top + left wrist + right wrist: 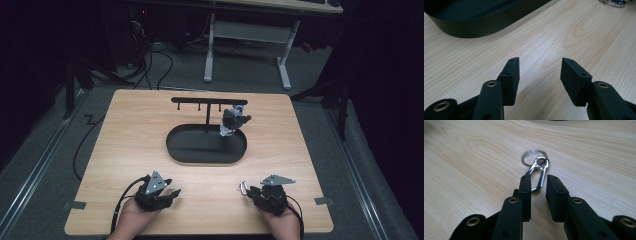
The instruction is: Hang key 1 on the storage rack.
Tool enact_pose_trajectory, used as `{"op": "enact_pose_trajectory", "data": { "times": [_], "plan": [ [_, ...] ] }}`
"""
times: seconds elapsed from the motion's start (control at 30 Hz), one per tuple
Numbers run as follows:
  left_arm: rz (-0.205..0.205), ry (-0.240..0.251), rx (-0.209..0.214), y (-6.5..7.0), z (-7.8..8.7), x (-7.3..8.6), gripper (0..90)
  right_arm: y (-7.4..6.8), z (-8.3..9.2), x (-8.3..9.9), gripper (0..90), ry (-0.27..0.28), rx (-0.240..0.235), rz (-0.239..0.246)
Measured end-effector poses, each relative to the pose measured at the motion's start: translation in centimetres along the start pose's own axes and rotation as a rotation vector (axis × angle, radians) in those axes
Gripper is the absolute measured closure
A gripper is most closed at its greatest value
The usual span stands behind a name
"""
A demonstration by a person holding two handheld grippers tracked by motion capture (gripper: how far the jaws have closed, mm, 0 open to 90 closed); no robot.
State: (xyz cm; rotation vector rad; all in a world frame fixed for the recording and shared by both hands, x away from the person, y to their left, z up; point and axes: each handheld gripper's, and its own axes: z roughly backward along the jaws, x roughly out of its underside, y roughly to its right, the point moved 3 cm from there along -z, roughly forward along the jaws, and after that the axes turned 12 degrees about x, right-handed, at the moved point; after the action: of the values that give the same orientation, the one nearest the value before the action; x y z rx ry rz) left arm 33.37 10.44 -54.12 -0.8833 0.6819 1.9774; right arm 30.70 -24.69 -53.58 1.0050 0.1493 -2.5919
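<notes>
Here the right hand-held gripper (538, 185) has its jaws slightly apart around the silver carabiner (539, 173) lying near the table's (125, 150) front edge; its lower end is hidden behind one jaw, and its ring is blurred. The left hand-held gripper (539, 71) stands open, empty. No writing is legible.

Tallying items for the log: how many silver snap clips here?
1: the clip lies on the table, between the right gripper's jaws. The bundle on the stand may hide another.
</notes>
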Motion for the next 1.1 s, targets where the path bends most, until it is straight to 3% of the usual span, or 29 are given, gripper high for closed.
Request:
{"op": "enact_pose_trajectory", "data": {
  "times": [0.13, 0.27, 0.33, 0.43, 0.57, 0.73, 0.8, 0.87, 0.97, 1.1],
  "plan": [
    [-0.004, -0.008, -0.001, 0.1, -0.2, 0.0, 50.6, -0.4, 0.3, 0.1, 70.4, 0.011, -0.027, -0.017],
    [-0.009, -0.017, 0.003, 0.2, -0.5, 0.0, 50.5, -1.8, 0.3, -0.4, 70.3, 0.036, -0.044, 0.017],
    [-0.014, -0.023, 0.005, 0.3, -0.6, 0.0, 50.4, -2.2, -0.1, -0.9, 69.6, 0.047, -0.020, 0.051],
    [-0.024, -0.030, 0.003, 0.4, -0.6, 0.1, 50.3, -2.3, -0.9, -1.2, 70.4, 0.020, 0.032, 0.086],
    [-0.019, -0.028, 0.004, 0.3, -0.4, 0.2, 50.3, -1.1, -0.5, -0.3, 73.2, 0.004, 0.070, 0.091],
    [-0.015, -0.021, 0.002, 0.2, -0.3, 0.2, 50.3, 2.3, 1.0, 1.2, 74.3, -0.002, 0.140, 0.030],
    [-0.018, -0.023, 0.006, 0.3, -0.4, 0.1, 50.3, 3.0, 1.4, 1.4, 79.9, 0.002, 0.140, 0.007],
    [-0.024, -0.028, 0.007, 0.4, -0.5, 0.1, 50.3, 2.4, 1.8, 1.1, 88.1, 0.022, 0.098, 0.006],
    [-0.025, -0.029, 0.010, 0.4, -0.6, 0.1, 50.2, 0.2, 1.4, 0.5, 90.0, 0.027, 0.020, 0.043],
    [-0.027, -0.031, 0.012, 0.5, -0.5, 0.1, 50.2, -1.3, 0.3, -0.1, 90.0, 0.021, 0.023, 0.086]
  ]
}}
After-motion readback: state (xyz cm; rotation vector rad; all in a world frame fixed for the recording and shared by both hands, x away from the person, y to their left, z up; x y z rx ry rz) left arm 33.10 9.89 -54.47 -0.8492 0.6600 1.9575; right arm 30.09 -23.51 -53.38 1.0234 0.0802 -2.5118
